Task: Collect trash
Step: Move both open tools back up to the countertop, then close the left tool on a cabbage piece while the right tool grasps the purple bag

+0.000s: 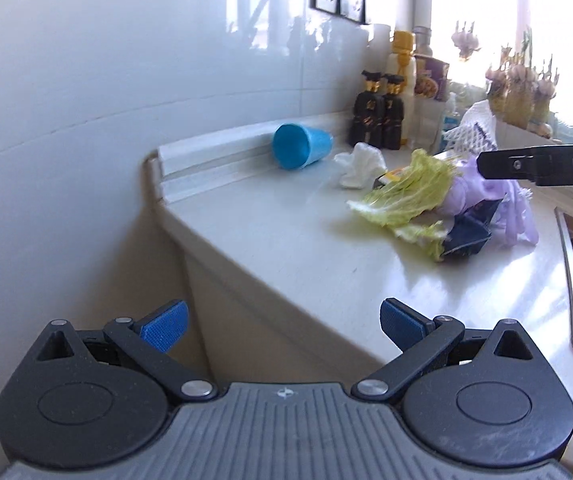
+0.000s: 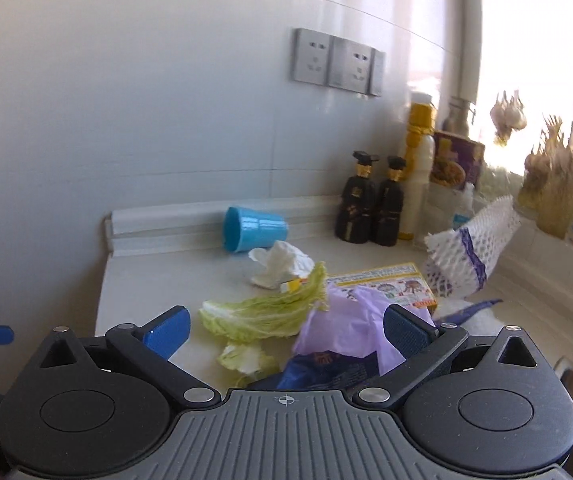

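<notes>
Left gripper [image 1: 282,326]: fingers spread, nothing between them. Right gripper [image 2: 285,330]: fingers spread wide, empty. Trash pile at frame centre on the countertop [image 2: 158,280]: cabbage leaf [image 2: 262,314], purple plastic bag [image 2: 346,320], crumpled tissue [image 2: 280,264], tipped blue cup [image 2: 252,233] behind.

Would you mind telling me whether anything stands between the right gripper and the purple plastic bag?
Nothing visible does: the open right gripper points straight at the purple plastic bag, with only a blue wrapper lying just beneath.
</notes>
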Demonstrator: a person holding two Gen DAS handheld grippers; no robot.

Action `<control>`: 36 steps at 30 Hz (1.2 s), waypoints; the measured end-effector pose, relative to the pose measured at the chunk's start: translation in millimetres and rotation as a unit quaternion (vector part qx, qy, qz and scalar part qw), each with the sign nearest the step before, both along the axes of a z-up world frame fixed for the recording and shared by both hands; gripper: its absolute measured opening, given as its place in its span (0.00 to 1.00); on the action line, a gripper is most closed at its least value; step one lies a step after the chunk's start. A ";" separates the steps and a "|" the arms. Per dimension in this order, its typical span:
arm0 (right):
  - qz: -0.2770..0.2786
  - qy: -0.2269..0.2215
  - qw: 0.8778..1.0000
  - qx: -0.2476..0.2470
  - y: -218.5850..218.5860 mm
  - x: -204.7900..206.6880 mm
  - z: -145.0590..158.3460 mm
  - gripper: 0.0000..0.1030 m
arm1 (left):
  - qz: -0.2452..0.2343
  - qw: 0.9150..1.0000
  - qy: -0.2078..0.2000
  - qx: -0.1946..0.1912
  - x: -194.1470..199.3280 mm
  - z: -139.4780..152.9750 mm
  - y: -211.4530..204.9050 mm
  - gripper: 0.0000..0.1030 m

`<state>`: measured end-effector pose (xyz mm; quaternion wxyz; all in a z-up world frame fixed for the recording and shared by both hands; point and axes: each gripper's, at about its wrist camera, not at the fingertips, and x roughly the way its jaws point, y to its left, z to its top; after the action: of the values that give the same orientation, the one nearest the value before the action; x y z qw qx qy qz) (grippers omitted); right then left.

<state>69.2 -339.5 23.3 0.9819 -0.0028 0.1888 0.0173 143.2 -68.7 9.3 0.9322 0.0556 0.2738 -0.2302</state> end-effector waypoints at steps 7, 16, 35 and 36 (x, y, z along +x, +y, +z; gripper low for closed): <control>-0.080 0.002 0.994 0.080 -41.5 20.1 -17.2 1.00 | -0.071 0.997 -0.006 -0.009 36.4 3.0 -56.0 0.99; -0.150 0.007 0.970 0.189 -90.2 24.5 -39.6 0.99 | -0.014 0.992 0.083 -0.093 84.9 -9.2 -70.2 0.73; -0.162 -0.013 0.964 0.210 -96.3 28.4 -50.6 0.23 | 0.040 0.969 0.138 -0.202 93.0 -20.6 -67.6 0.03; -0.163 -0.016 0.963 0.215 -98.0 27.6 -50.5 0.17 | 0.041 0.968 0.136 -0.205 92.1 -19.5 -67.2 0.02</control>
<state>96.8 -437.6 -27.3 0.9519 0.2385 0.1629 -0.1028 235.3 -136.0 -10.2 0.8862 -0.1801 0.3474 -0.2480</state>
